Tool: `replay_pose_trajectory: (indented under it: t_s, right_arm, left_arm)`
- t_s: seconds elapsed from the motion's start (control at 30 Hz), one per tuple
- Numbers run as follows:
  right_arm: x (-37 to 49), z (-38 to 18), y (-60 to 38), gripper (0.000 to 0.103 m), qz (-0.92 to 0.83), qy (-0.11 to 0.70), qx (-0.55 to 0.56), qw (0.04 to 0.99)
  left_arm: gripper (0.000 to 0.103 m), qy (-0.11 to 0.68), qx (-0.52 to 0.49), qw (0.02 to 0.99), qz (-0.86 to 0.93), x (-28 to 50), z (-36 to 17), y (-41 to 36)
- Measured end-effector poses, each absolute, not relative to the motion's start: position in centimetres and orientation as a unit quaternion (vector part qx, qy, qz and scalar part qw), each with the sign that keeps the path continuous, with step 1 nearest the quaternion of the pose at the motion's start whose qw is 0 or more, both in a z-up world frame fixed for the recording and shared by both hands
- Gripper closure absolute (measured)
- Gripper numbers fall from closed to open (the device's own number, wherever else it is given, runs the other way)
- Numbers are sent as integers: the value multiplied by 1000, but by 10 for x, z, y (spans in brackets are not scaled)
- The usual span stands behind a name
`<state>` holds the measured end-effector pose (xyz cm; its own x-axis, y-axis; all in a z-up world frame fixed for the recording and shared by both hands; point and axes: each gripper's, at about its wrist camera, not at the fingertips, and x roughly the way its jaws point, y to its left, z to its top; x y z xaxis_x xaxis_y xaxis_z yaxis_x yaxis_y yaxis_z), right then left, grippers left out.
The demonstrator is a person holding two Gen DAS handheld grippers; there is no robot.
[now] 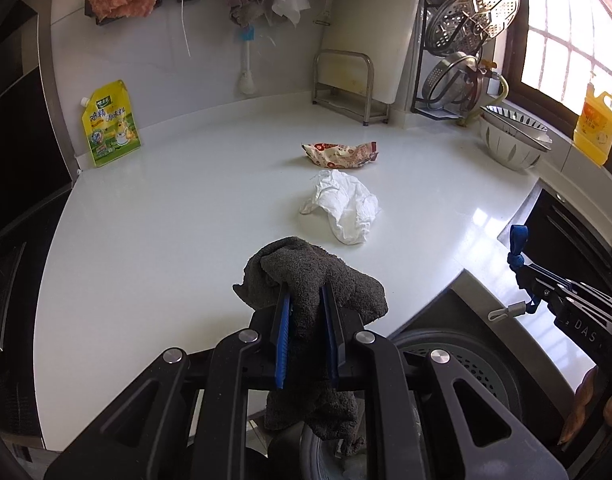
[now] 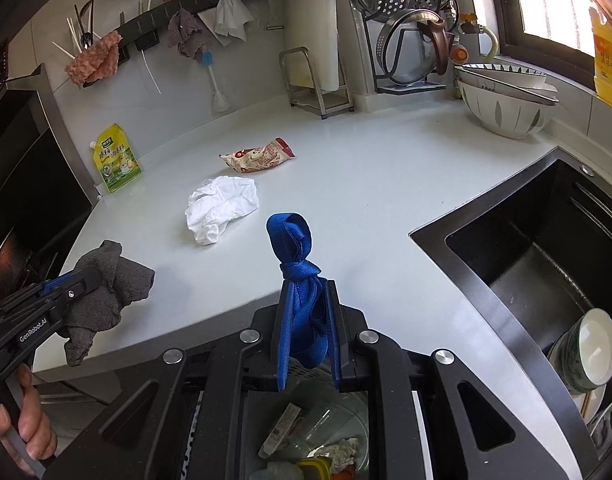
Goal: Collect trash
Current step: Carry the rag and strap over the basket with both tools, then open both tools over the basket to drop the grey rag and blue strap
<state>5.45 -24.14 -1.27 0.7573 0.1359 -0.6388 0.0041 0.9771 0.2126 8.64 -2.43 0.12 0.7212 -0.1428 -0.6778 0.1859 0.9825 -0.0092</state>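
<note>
Tissue and wrapper mid-countertop, well apart from edges

On the countertop lie two pieces of trash: one crumpled white tissue and one printed snack wrapper. One yellow seasoning pouch stands at its left edge, two stacked bowls at its right corner.

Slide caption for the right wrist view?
Right gripper clamps knotted blue strap; crumpled white tissue and printed snack wrapper await.
</note>
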Motion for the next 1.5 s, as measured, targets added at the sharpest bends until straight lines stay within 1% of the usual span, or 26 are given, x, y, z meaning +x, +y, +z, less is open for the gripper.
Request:
replay_pose_trajectory:
  t_s: [0.27, 0.7, 1.1, 1.5]
  right_arm:
    - [10, -16, -227, 88, 36, 345, 107, 932]
    - [-37, -50, -207, 88, 46, 356, 134, 924]
    - [-51, -71, -214, 88, 44, 367, 159, 915]
    - [-51, -93, -211, 88, 45, 379, 162, 910]
  left_arm:
    - [88, 363, 38, 926, -99, 49, -11, -32]
    - [88, 372, 49, 918, -127, 4, -34, -31]
    - [88, 391, 64, 906, -146, -10, -60, -35]
    - [88, 411, 78, 896, -150, -11, -87, -35]
